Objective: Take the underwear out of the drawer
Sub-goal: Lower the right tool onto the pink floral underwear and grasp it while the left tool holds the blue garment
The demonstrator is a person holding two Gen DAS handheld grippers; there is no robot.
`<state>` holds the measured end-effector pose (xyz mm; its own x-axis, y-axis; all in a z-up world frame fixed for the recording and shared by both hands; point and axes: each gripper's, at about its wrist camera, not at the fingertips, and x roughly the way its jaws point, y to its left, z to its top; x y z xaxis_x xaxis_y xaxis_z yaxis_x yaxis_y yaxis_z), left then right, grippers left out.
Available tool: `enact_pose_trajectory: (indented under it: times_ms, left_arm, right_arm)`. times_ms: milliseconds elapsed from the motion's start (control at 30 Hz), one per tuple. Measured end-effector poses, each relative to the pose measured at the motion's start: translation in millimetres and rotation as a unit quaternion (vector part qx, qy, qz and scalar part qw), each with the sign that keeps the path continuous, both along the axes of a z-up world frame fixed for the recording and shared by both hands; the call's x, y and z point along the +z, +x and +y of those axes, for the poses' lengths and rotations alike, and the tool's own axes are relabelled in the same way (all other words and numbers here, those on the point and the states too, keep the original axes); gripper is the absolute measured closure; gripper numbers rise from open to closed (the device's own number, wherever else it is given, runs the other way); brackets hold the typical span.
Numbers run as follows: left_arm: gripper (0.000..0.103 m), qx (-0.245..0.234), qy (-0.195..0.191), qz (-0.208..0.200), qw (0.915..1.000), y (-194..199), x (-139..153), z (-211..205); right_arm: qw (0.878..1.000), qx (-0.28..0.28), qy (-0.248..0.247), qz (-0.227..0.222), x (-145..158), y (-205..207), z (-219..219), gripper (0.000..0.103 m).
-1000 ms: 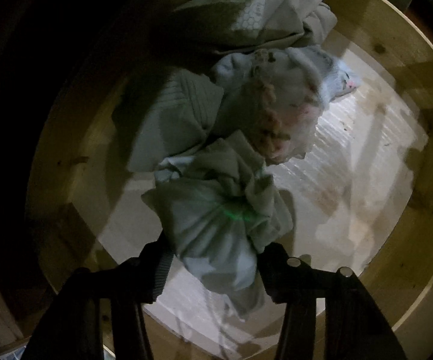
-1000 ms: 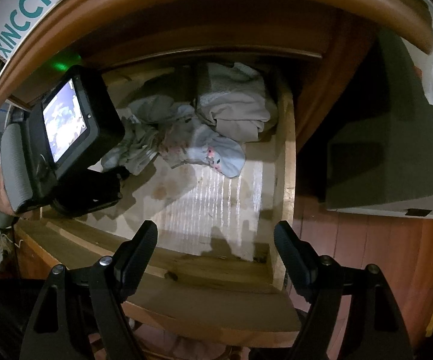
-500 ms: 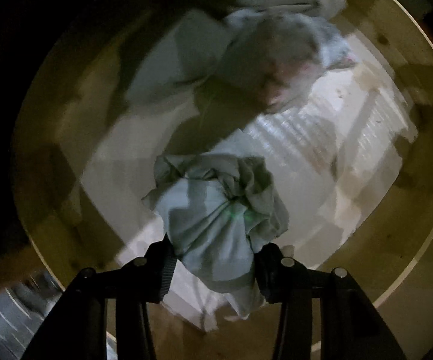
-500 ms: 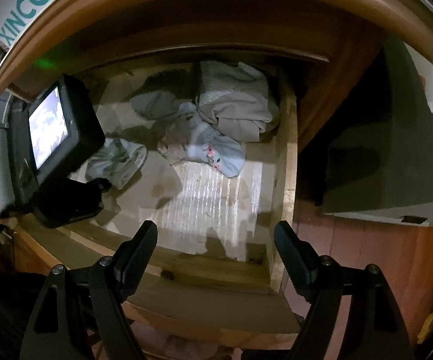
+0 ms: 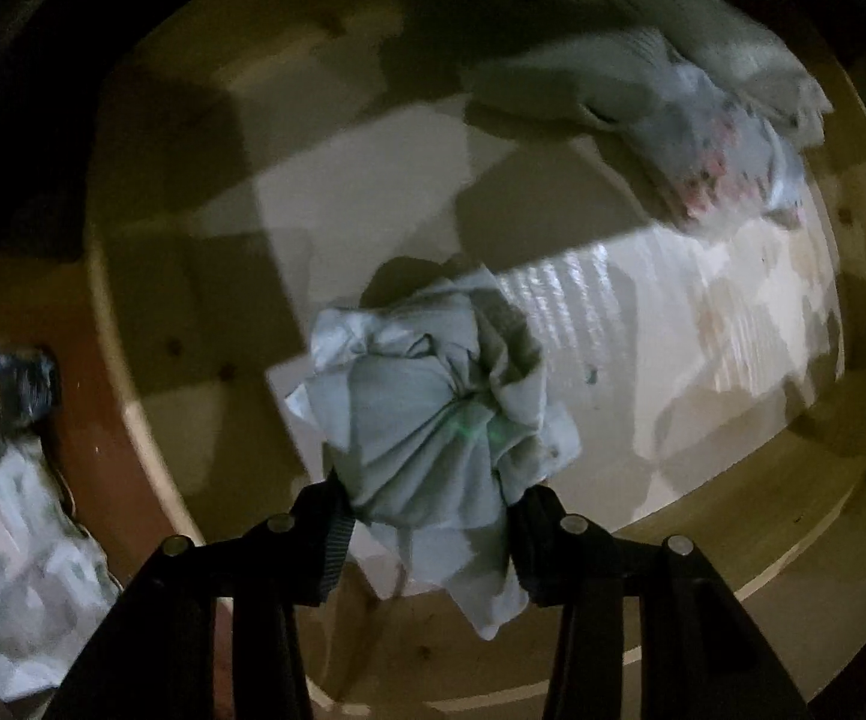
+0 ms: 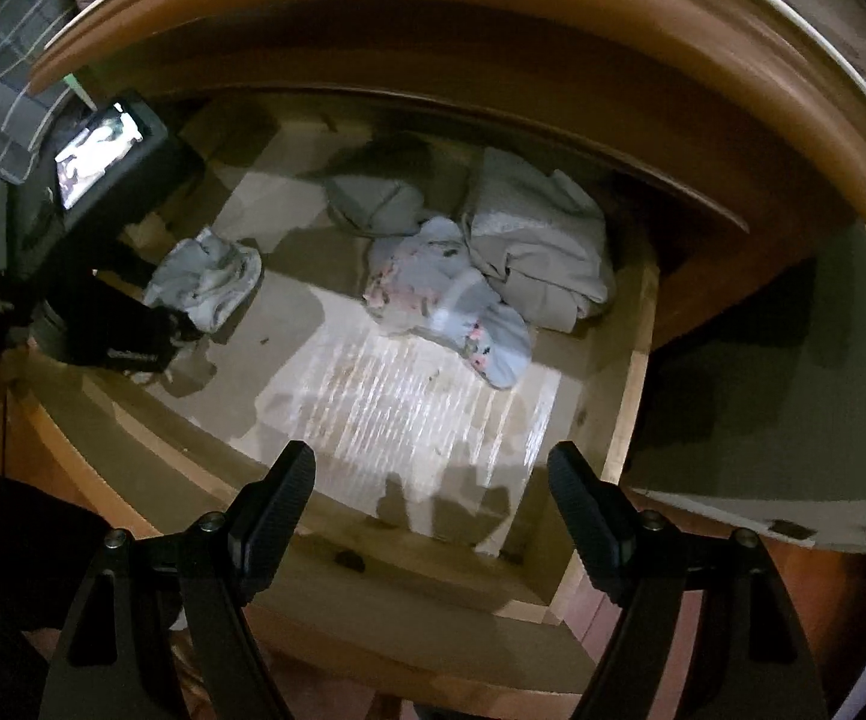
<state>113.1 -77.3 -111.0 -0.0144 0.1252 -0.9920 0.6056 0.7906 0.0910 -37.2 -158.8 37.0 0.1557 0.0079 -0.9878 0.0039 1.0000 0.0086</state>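
Observation:
My left gripper is shut on a bunched pale grey-green underwear and holds it above the left part of the open wooden drawer. In the right wrist view the left gripper and the held underwear show at the drawer's left. A pile of several garments lies at the drawer's back right: a floral underwear, a grey folded piece and a grey-green piece. My right gripper is open and empty over the drawer's front edge.
The brown cabinet top overhangs the drawer's back. A grey box stands to the right of the drawer. Light fabric lies outside the drawer at the left. The drawer bottom is lined with pale paper.
My left gripper has pulled the grey-green underwear away from the pile, to the left and toward the drawer's front. The right gripper has stayed open and shifted slightly.

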Motion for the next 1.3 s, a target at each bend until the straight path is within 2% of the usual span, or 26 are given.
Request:
enact_pose_trajectory:
  times_ms: [133,267,367,467,567,700,767,833,900,1000,1200,1300]
  left_arm:
    - [0.059,0.032,-0.011,-0.006,0.9994,1,11,10]
    - [0.059,0.038,-0.011,-0.016,0.9991,-6,17,21]
    - [0.059,0.050,-0.014,-0.018,0.9985,-11,10,29]
    - [0.059,0.058,-0.019,-0.022,0.9979,-17,15,34]
    - [0.059,0.055,-0.017,-0.033,0.9978,-20,12,46]
    - [0.059,0.058,-0.015,-0.037,0.9975,-22,16,40]
    - [0.059,0.054,-0.017,-0.042,0.9975,-23,20,40]
    - [0.059,0.053,-0.021,-0.044,0.9974,-23,25,42]
    - [0.059,0.057,-0.026,-0.042,0.9972,-22,27,44]
    - [0.059,0.055,-0.028,-0.041,0.9973,-23,26,44]
    - [0.059,0.059,-0.037,-0.034,0.9970,-21,27,50]
    - [0.059,0.061,-0.036,-0.030,0.9970,-19,24,53]
  right_arm:
    - [1.000,0.009,-0.007,0.004,-4,3,2,0.026]
    - [1.000,0.029,-0.010,0.007,-7,12,8,0.032]
    - [0.998,0.063,-0.018,0.006,-9,24,17,0.033]
    - [0.994,0.104,-0.027,0.007,-13,37,26,0.036]
    - [0.990,0.137,-0.039,0.010,-20,44,29,0.041]
    - [0.984,0.168,-0.055,0.017,-30,47,31,0.047]
    - [0.980,0.187,-0.061,0.017,-35,47,32,0.048]
    - [0.974,0.216,-0.073,0.013,-40,46,36,0.049]
    - [0.967,0.243,-0.080,0.013,-47,45,42,0.055]
    - [0.956,0.277,-0.096,0.008,-55,44,49,0.056]
    - [0.936,0.323,-0.141,-0.002,-75,50,57,0.057]
    - [0.932,0.331,-0.146,-0.005,-81,56,59,0.056]
